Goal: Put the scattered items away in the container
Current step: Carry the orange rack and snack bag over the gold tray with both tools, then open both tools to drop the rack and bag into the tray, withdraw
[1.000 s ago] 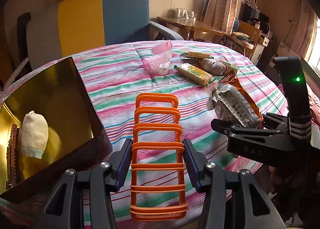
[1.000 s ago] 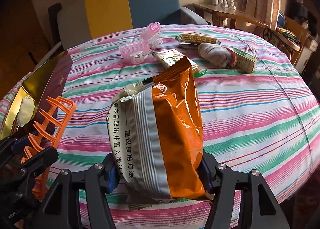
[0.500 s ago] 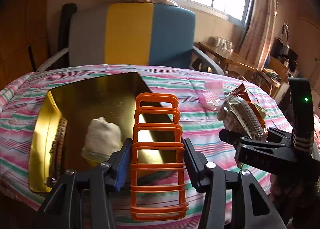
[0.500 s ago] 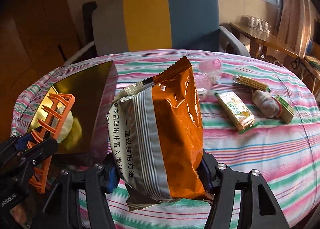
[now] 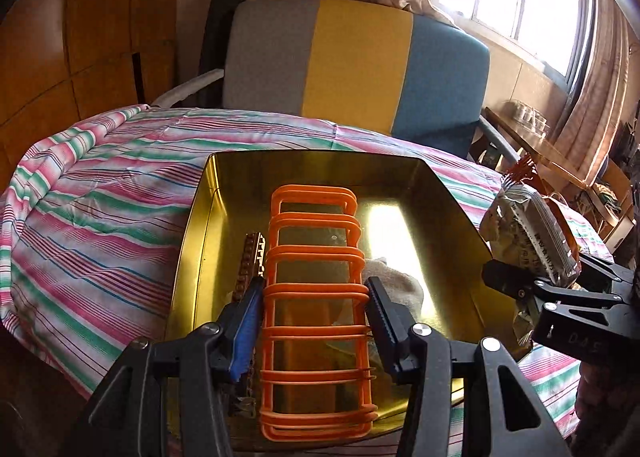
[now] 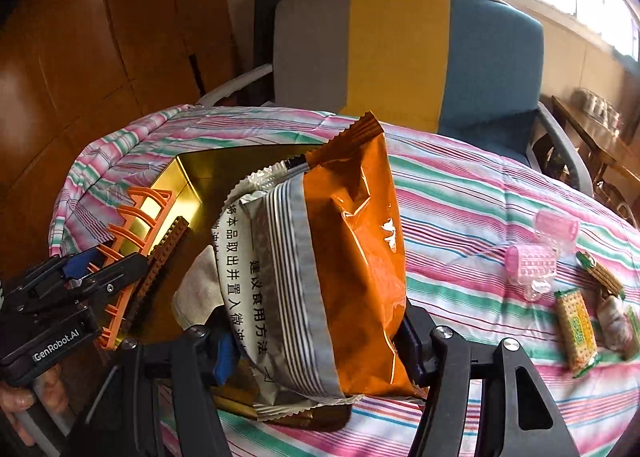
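Observation:
My left gripper is shut on an orange plastic rack and holds it over the gold box, which sits on the striped tablecloth. In the box lie a brown strip and a white cloth roll. My right gripper is shut on an orange and silver snack bag, held at the box's right edge; it shows in the left wrist view. The left gripper and rack also show in the right wrist view.
Pink hair rollers, a green cracker packet, a waffle bar and a rolled sock lie on the table's right. A grey, yellow and blue armchair stands behind the table.
Both grippers swung left with their loads. The rack is now over the middle of the gold box, and the snack bag has come up to the box's right side.

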`<state>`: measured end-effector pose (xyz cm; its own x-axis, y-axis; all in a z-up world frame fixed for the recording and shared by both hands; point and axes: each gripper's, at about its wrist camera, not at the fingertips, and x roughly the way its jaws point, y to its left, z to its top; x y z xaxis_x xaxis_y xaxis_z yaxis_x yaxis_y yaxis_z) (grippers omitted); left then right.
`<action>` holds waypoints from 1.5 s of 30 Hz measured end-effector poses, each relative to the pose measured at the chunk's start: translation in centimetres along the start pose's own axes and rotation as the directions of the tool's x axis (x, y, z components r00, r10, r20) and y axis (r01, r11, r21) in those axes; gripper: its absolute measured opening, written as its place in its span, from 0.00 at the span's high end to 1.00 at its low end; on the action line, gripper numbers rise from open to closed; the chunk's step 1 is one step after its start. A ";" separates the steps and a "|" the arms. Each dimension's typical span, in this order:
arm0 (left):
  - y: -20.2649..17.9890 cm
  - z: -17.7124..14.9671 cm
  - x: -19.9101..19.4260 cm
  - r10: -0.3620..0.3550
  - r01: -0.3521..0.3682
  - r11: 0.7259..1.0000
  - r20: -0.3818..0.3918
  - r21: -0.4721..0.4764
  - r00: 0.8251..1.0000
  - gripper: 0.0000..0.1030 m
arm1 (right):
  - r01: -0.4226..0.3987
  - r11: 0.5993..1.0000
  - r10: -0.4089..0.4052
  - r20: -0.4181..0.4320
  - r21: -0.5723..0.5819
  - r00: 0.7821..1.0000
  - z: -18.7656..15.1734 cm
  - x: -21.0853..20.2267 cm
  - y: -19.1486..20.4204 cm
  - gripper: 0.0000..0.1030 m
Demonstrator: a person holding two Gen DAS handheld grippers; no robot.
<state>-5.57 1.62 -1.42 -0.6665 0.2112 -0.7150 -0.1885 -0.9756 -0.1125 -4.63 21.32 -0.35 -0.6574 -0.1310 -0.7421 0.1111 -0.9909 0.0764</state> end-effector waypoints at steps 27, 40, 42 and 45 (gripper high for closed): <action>1.9 -0.2 3.4 -0.006 -0.003 0.997 -0.119 -0.075 0.993 0.51 | -0.036 0.999 0.036 -0.117 0.002 0.992 0.4 6.1 1.9 0.31; 1.4 -0.1 1.8 -0.003 -0.004 0.997 -0.095 -0.077 0.995 0.44 | -0.063 0.976 0.066 -0.009 0.208 0.998 -1.6 0.0 -3.5 0.25; 0.3 -0.3 1.0 -0.009 0.005 0.999 -0.076 -0.049 0.997 0.44 | -0.040 0.970 0.044 -0.010 0.239 0.999 -2.5 -0.6 -4.9 0.25; -1.6 -0.5 -0.3 -0.036 0.036 0.999 -0.050 -0.011 0.998 0.41 | 0.001 0.954 0.006 -0.021 0.299 1.000 -4.6 -1.5 -7.7 0.23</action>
<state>-4.70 3.06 -1.38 -0.6223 0.2433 -0.7440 -0.2040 -0.9680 -0.1459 -1.09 29.34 -2.91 -0.6406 -0.1358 -0.7558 -0.1176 -0.9553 0.2713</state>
